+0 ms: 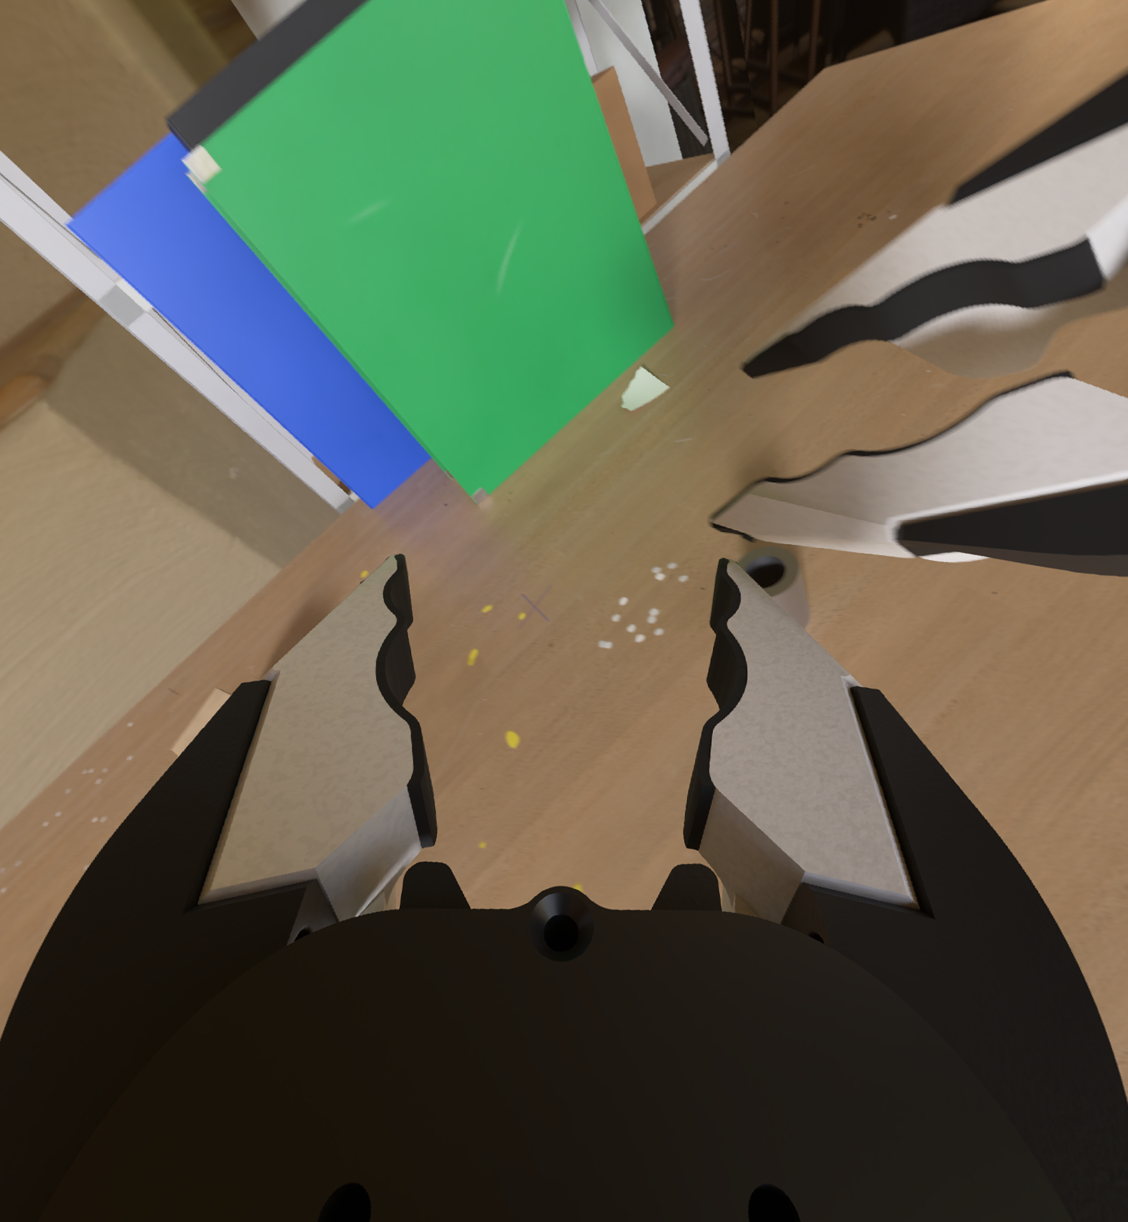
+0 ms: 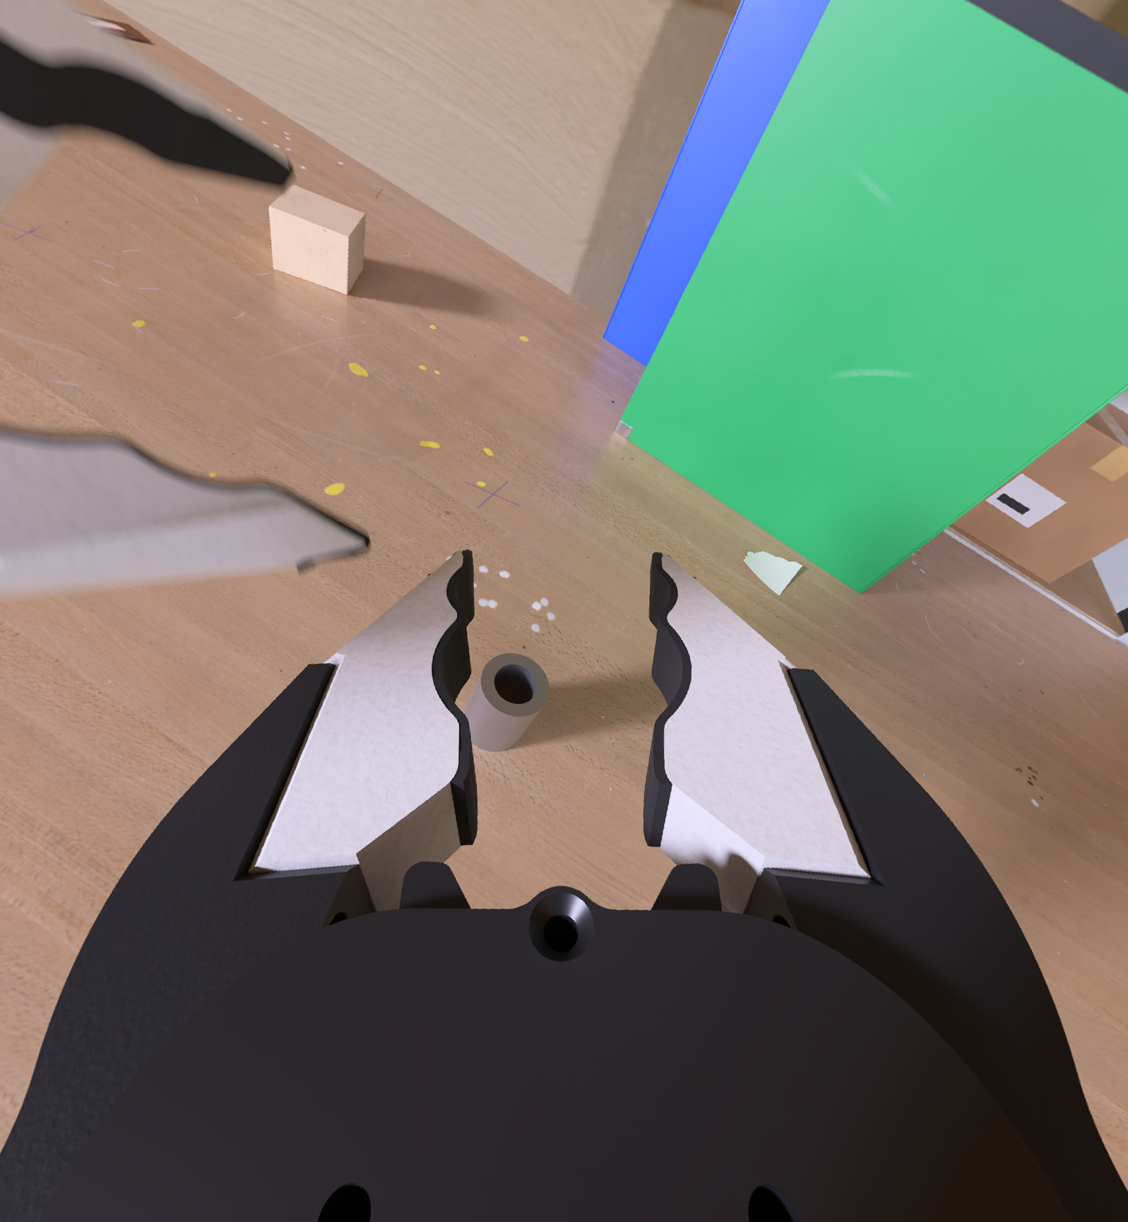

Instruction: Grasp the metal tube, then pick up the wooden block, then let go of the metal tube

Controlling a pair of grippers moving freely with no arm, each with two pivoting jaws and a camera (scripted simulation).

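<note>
The metal tube [image 2: 508,701], short, grey and hollow, stands on the wooden table [image 2: 151,727] with its open end up. My right gripper [image 2: 561,559] is open above it. In this view the tube shows between the fingers, close to the left finger [image 2: 383,714]. The wooden block [image 2: 316,238], a pale cube, sits farther off on the table. My left gripper [image 1: 561,569] is open and empty over the table. The tube's rim [image 1: 779,582] peeks out beside its right finger. A pale sliver, likely the block [image 1: 204,721], shows beside its left finger. Each gripper appears in the other's view: the right [image 1: 733,443], the left [image 2: 326,357].
A green board [image 2: 879,297] with a blue board [image 2: 680,198] behind it stands upright at the table's far side. A pale paper scrap [image 2: 773,572] lies near the green board's foot. A cardboard box [image 2: 1077,509] sits beyond the table edge. Yellow and white specks dot the tabletop.
</note>
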